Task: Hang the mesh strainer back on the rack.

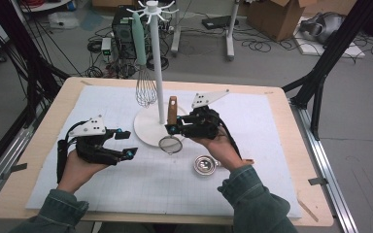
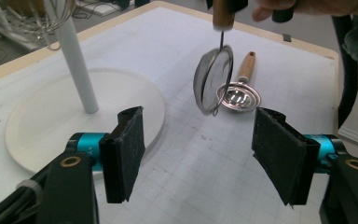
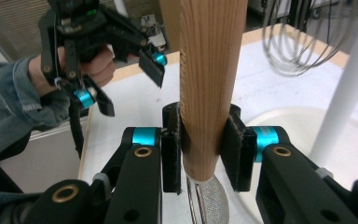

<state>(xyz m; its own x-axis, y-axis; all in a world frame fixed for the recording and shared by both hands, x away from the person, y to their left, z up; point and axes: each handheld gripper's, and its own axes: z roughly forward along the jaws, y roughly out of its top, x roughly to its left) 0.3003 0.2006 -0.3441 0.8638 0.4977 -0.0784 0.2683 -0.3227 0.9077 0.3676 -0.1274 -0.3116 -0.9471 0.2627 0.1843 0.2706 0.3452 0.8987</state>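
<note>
My right gripper [image 1: 174, 127] [image 3: 201, 154] is shut on the wooden handle [image 3: 209, 79] of a small mesh strainer [image 1: 170, 144] [image 2: 213, 84]. The strainer hangs upright with its mesh bowl down, just above the mat beside the stand's round base [image 1: 148, 128]. My left gripper [image 1: 126, 143] [image 2: 200, 154] stands open to the left, with nothing between its pads. A second small strainer with a wooden handle [image 1: 205, 164] [image 2: 239, 93] lies flat on the mat near my right hand. A whisk [image 1: 144, 82] with a mint handle hangs from the white utensil stand [image 1: 157, 58].
A white gridded mat [image 1: 126, 184] covers the wooden table [image 1: 315, 208]. The stand's pole [image 2: 77, 60] [image 3: 345, 88] rises from its base at mid-table. Cables, a computer tower and cardboard boxes sit on the floor beyond the far edge.
</note>
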